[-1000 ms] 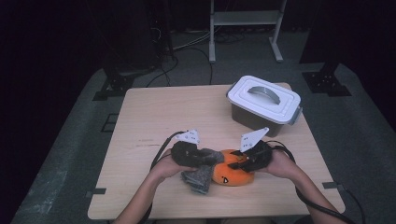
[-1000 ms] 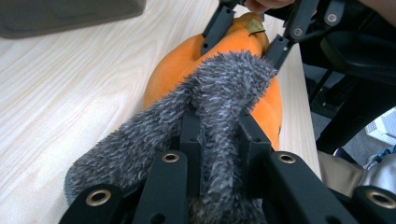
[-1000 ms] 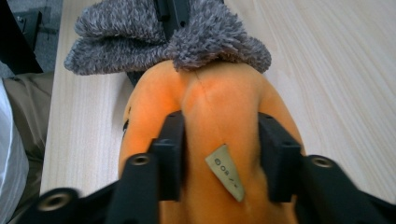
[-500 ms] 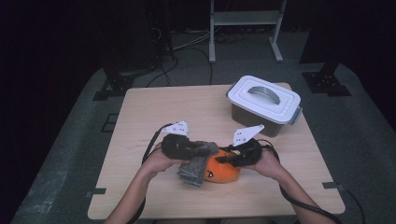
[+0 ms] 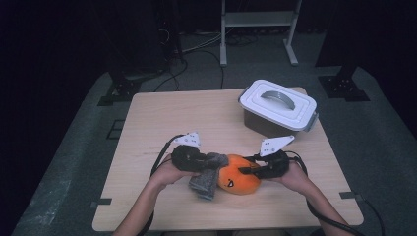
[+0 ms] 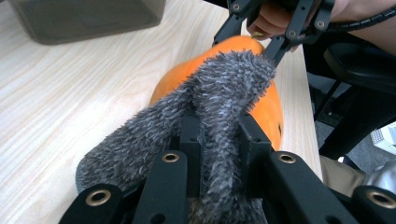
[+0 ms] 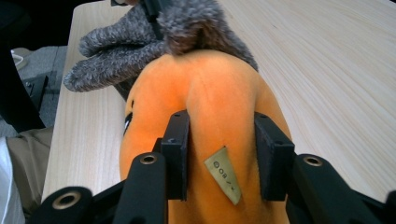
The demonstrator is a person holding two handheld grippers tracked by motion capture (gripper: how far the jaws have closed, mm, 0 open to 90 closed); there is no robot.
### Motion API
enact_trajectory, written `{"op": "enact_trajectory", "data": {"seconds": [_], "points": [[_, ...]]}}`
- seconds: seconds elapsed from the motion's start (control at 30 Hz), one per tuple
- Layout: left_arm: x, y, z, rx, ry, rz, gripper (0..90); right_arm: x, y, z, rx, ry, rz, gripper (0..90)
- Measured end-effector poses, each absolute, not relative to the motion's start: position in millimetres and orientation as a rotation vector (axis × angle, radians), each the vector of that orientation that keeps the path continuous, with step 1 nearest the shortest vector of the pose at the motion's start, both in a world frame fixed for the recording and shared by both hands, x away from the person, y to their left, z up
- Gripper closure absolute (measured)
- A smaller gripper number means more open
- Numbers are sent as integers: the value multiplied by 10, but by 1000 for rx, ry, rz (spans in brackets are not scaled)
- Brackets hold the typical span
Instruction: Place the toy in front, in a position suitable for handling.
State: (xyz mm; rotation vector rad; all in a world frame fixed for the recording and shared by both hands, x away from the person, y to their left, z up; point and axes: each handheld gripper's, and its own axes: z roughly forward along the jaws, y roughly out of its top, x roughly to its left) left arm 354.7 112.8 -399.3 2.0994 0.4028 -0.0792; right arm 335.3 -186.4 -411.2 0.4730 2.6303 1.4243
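An orange plush toy [image 5: 237, 183] with a black-stitched face lies near the table's front edge, a grey fuzzy part [image 5: 202, 183] at its left end. My left gripper [image 5: 209, 164] is shut on that grey fuzz [image 6: 224, 93], which bulges between its jaws over the orange body [image 6: 268, 112]. My right gripper [image 5: 243, 170] comes in from the right and is shut on a fold of the orange plush [image 7: 210, 88] beside a small gold tag [image 7: 224, 175]. Its jaws have just been opening a little, with the plush still pinched between them. The grey fuzz [image 7: 135, 46] shows at the toy's far end.
A grey box with a white handled lid [image 5: 278, 105] stands at the back right of the wooden table [image 5: 172, 118]. Cables trail from both grippers over the front edge. A metal stand [image 5: 255, 29] and floor cables lie beyond the table.
Both hands and the plush toy have shifted slightly to the left. Each gripper keeps its hold on the same part.
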Motion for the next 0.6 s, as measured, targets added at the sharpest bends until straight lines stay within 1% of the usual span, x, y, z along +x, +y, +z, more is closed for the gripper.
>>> {"op": "enact_trajectory", "data": {"seconds": [0.27, 0.33, 0.43, 0.47, 0.6], "points": [[3530, 1046, -4009, 2102, 381, -106, 755, 3332, -2068, -4162, 552, 2605, 1455, 577], [3532, 1005, -4007, 2108, 372, -107, 756, 3329, -2074, -4150, 555, 2620, 1450, 524], [3537, 972, -3999, 2110, 366, -107, 756, 3320, -2046, -4052, 514, 2650, 1376, 390], [3536, 963, -3997, 2113, 366, -105, 755, 3319, -2036, -4024, 505, 2656, 1359, 361], [3536, 935, -3995, 2120, 356, -102, 756, 3357, -1946, -3916, 442, 2694, 1276, 285]]}}
